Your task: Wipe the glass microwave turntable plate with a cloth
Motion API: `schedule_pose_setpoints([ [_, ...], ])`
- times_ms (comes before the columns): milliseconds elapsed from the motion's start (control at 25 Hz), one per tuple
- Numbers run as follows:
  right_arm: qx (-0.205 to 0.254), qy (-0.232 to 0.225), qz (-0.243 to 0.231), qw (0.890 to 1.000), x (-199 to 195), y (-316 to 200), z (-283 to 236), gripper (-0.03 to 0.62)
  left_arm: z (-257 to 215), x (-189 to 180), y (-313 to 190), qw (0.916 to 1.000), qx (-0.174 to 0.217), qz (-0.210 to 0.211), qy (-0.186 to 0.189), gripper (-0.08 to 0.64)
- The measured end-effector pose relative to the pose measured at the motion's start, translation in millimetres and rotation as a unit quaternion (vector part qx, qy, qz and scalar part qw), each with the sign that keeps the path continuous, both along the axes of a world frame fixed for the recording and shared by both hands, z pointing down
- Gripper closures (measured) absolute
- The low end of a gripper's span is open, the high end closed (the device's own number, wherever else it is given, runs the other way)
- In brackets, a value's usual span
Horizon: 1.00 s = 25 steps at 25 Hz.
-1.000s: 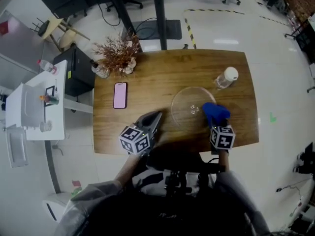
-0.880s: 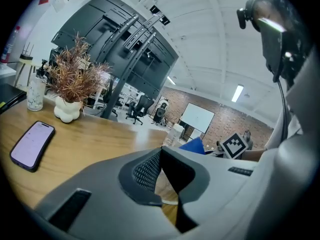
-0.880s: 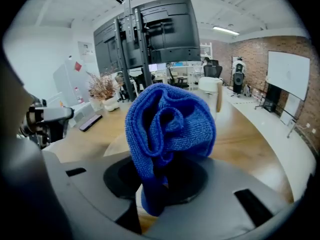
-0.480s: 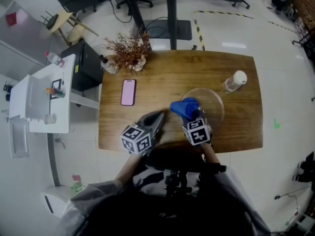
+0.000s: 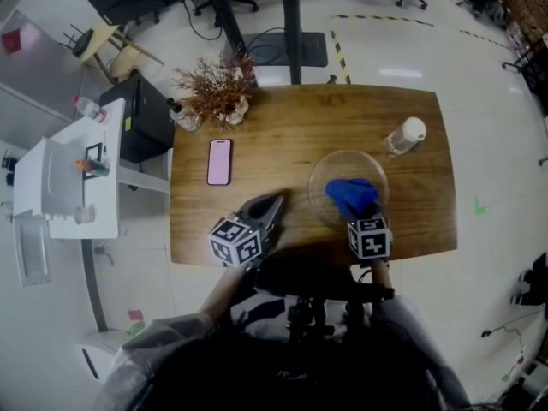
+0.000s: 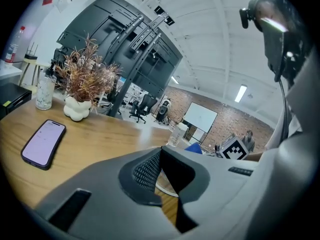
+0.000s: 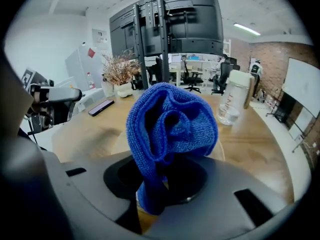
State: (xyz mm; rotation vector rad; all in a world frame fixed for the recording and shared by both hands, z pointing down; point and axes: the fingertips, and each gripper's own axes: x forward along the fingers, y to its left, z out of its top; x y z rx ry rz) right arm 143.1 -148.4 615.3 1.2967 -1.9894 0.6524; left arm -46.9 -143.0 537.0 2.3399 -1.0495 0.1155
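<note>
The round glass turntable plate (image 5: 322, 176) lies flat on the wooden table (image 5: 282, 127), right of centre. A bunched blue cloth (image 5: 351, 195) rests on the plate's near half. My right gripper (image 5: 360, 212) is shut on the cloth and comes in from the near table edge. In the right gripper view the cloth (image 7: 170, 124) bulges up out of the right gripper (image 7: 159, 186), with the plate (image 7: 119, 143) pale beneath it. My left gripper (image 5: 272, 202) is shut and holds nothing, resting left of the plate. The left gripper (image 6: 162, 184) points across the table.
A pink-screened phone (image 5: 219, 162) lies on the table's left part. A dried plant in a white vase (image 5: 216, 92) stands at the back left corner. A clear bottle with a white cap (image 5: 403, 135) stands just behind the plate's right side. A white side unit (image 5: 64, 182) stands left of the table.
My right gripper swept the cloth from the plate's right side to its left edge, then back to the near middle. The left gripper stayed where it was.
</note>
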Motion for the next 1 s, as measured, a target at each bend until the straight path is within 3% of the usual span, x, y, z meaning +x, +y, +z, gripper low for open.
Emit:
schedule_pose_setpoints([
  [160,-0.01,0.001,0.078,0.997,56,20,2,0.5,1,7,-1,0.9999,-0.002,0.015,0.002,0.563],
  [320,-0.022,-0.025,0.162,0.986,98,38,3,0.5,2,12,-1,0.9997,-0.005,0.023,0.005,0.563],
  [520,-0.024,-0.032,0.183,0.982,101,46,2,0.5,2,12,1,0.9996,-0.007,0.028,0.006,0.563],
  [640,-0.017,-0.03,0.15,0.988,69,43,-9,0.5,2,10,1,0.9996,-0.006,0.026,0.006,0.563],
  [800,-0.009,-0.056,0.04,0.998,-8,37,-13,0.5,2,7,1,0.9997,-0.005,0.022,0.005,0.563],
  [1000,-0.002,-0.042,-0.076,0.996,-79,30,-9,0.5,4,8,4,0.9997,-0.004,0.023,0.005,0.563],
])
